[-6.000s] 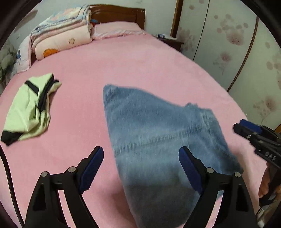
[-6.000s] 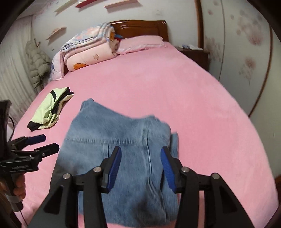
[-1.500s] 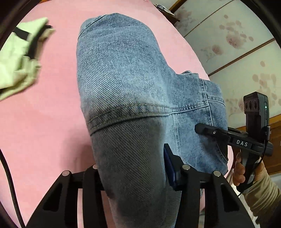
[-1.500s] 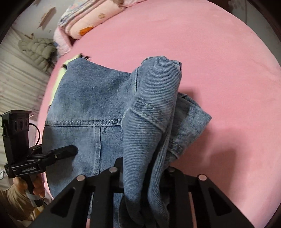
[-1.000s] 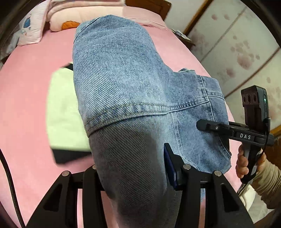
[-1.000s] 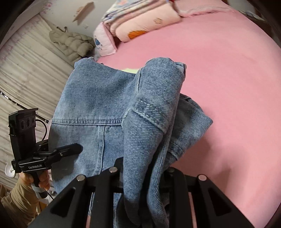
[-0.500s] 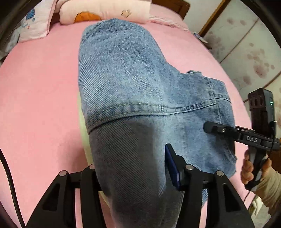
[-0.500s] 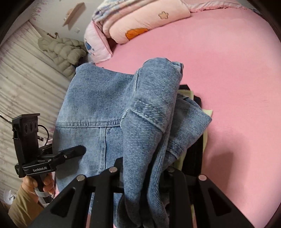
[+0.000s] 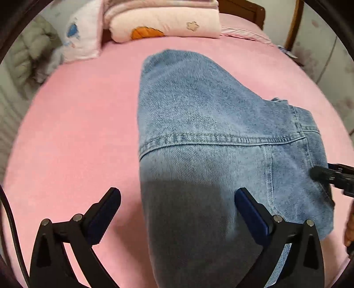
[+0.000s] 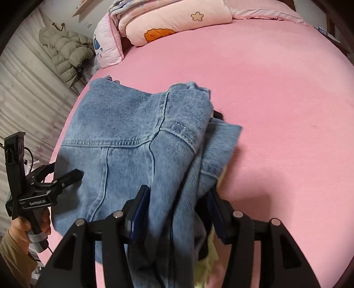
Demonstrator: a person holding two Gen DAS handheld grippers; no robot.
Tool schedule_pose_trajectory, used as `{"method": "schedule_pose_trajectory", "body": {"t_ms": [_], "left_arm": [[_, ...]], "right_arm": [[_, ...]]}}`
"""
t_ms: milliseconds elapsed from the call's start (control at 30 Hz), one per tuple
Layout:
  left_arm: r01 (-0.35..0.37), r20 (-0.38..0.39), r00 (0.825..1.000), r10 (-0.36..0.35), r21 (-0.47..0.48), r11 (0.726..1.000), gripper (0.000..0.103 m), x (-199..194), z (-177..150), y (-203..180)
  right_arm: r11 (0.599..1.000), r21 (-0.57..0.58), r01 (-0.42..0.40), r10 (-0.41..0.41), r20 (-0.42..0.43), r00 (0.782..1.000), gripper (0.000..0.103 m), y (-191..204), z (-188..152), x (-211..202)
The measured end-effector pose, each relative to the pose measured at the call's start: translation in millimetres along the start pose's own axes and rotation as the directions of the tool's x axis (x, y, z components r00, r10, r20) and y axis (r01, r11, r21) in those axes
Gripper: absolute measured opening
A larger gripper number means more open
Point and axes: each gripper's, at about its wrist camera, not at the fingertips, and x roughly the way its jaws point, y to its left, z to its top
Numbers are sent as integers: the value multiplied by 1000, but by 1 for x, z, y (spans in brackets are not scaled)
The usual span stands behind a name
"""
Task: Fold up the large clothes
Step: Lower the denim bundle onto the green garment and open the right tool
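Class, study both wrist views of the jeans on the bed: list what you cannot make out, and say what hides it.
1. Yellow-green garment: right wrist view, nearly all covered by the jeans; its shape is unreadable.
2. Jeans' near end: left wrist view, cut off by the bottom edge, in shadow.
3. Right gripper: left wrist view, cut by the right edge.
4. Headboard: left wrist view, mostly behind the folded quilt.

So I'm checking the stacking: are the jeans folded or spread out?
Folded. The jeans lie in a compact layered bundle on the bed, with doubled layers showing at their right edge.
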Motion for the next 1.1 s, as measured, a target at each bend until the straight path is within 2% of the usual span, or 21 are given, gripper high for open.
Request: {"method": "schedule_pose_trajectory", "body": {"t_ms": [33, 133, 200, 333, 367, 467, 800, 1100], "left_arm": [[-33, 7, 999, 33, 9, 999, 102, -7, -3, -10], [-65, 15, 998, 65, 20, 998, 102, -26, -21, -33], [-45, 22, 999, 44, 13, 999, 102, -39, -30, -47], [50, 25, 998, -49, -34, 998, 102, -83, -54, -81], [70, 27, 997, -69, -37, 997, 102, -94, -64, -69], [122, 49, 992, -120, -34, 992, 102, -131, -73, -93], [127, 159, 979, -125, 1, 992, 102, -243, -99, -159], [120, 195, 973, -122, 23, 993, 102, -322, -162, -234]], "right_arm": [[1000, 8, 1, -1, 3, 1000, 53, -2, -4, -7], [1000, 22, 9, -9, 8, 1000, 53, -6, -11, -25], [1000, 22, 3, -4, 11, 1000, 53, -7, -16, -39], [1000, 14, -5, 5, 20, 1000, 53, -8, -34, -78], [1000, 13, -10, 10, 22, 1000, 53, -8, -38, -89], [1000, 9, -27, 27, 35, 999, 53, -6, -51, -122], [996, -57, -66, 72, 116, 991, 53, -6, -106, -244], [993, -98, -61, 80, 206, 975, 53, -14, -169, -340]]}}
